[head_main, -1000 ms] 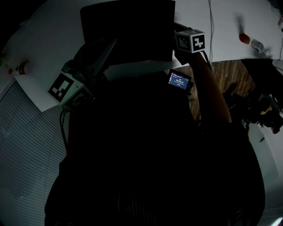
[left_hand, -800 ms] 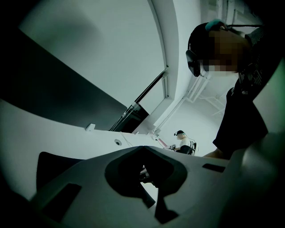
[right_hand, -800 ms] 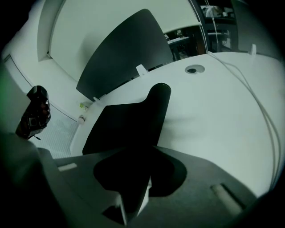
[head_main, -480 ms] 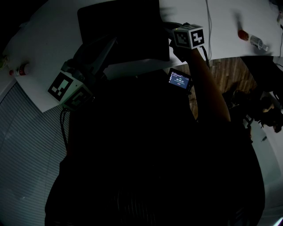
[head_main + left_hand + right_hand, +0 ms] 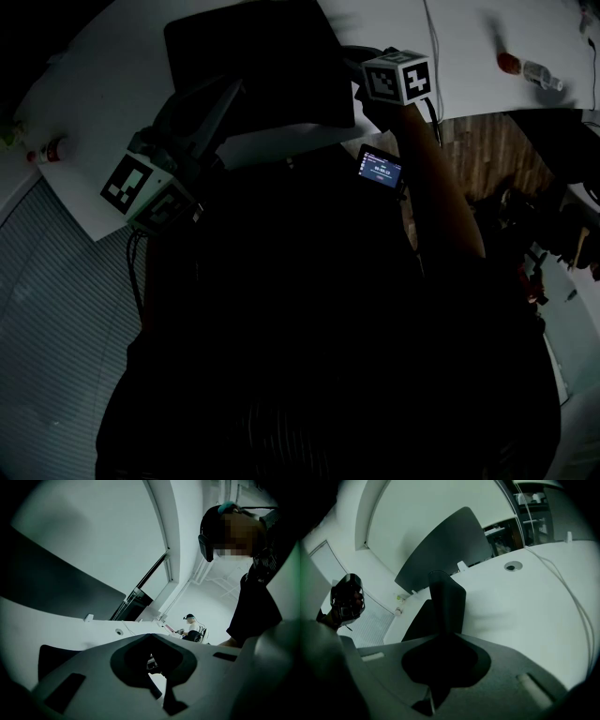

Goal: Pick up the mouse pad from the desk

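Thin black rectangular mouse pad (image 5: 253, 61) sits at upper centre of the head view on the white desk (image 5: 112, 75). Most of it lies flat on the desk. Its right edge is raised and curls upward at centre of the right gripper view.

The right gripper (image 5: 358, 67), upper right of centre, has its jaws clamped on that raised edge. The left gripper (image 5: 225, 98), at mid left, is tilted up off the desk, its jaws look closed together with nothing between them, and it is apart from the pad.

Handling, judged:
- The pad looks light, soft and floppy, so it will sag from a one-edge grip.
- Its underside probably drags on the desk.
- Best hold is deep on an edge or corner.
- The risk is the thin sheet sliding out of the jaws.
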